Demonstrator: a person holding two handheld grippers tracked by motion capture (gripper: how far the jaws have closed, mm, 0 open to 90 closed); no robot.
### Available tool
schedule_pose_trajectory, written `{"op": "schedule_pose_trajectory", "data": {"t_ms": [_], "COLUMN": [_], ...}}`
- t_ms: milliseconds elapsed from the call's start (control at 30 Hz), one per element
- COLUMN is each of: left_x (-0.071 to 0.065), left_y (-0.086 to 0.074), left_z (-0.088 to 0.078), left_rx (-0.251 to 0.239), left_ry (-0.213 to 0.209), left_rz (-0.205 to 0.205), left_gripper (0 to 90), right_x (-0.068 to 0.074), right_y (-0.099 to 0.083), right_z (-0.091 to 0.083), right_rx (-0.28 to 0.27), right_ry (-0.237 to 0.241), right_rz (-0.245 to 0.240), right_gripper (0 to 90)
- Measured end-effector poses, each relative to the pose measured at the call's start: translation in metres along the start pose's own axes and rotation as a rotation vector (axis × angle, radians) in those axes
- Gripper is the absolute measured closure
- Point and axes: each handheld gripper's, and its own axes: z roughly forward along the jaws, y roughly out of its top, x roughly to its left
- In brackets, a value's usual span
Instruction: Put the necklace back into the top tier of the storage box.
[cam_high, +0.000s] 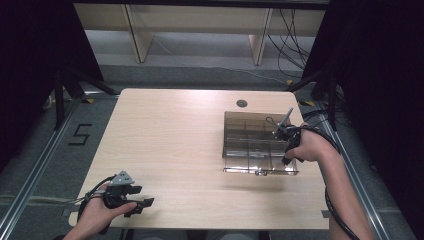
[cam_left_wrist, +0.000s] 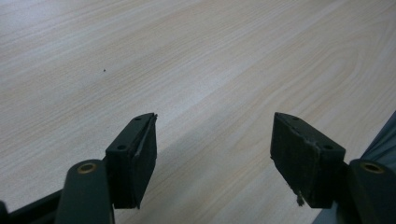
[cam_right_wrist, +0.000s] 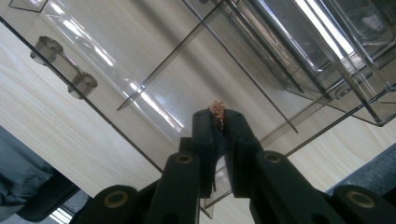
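Left gripper (cam_high: 145, 202) sits low over the near-left corner of the bench (cam_high: 170, 135), held in the person's left hand (cam_high: 102, 212). In the left gripper view its jaws stand spread wide, with bare wood grain between the pads (cam_left_wrist: 140, 158) and nothing held.

Centre of the bench is plain light wood; a small round grommet (cam_high: 242, 103) lies near the far edge.

To the right stands a clear smoky plastic organizer box (cam_high: 250, 145), divided into compartments, lid open, with two small cylindrical latches (cam_right_wrist: 65, 65) on its edge in the right gripper view.

Right gripper (cam_high: 286, 159) is held in the right hand (cam_high: 310, 145) over the box's right side, pointing down into it. In the right gripper view (cam_right_wrist: 218, 122) the jaws are pressed nearly together, pinching a small copper-coloured frayed tuft (cam_right_wrist: 217, 110) at their tips, above a compartment floor. Which compartment cannot be told.
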Motion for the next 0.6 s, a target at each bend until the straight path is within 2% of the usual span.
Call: {"op": "schedule_pose_trajectory", "data": {"t_ms": [233, 300, 600], "left_x": [0.0000, 0.0001, 0.0002], "left_y": [0.0000, 0.0000, -0.0001], "left_z": [0.0000, -0.0001, -0.0001], "left_rx": [0.001, 0.000, -0.003], "left_ry": [0.001, 0.000, 0.000], "left_rz": [0.001, 0.000, 0.000], "left_gripper": [31.5, 31.4, 31.5], "right_x": [0.0003, -0.0016, -0.0018], "right_y": [0.0000, -0.0001, 0.0007], "right_z": [0.0023, 0.0021, 0.0033], "right_rx": [0.002, 0.002, -0.001], "right_ry": [0.008, 0.004, -0.008], "right_rz": [0.012, -0.001, 0.006], "right_gripper": [84.0, 84.0, 83.2]}}
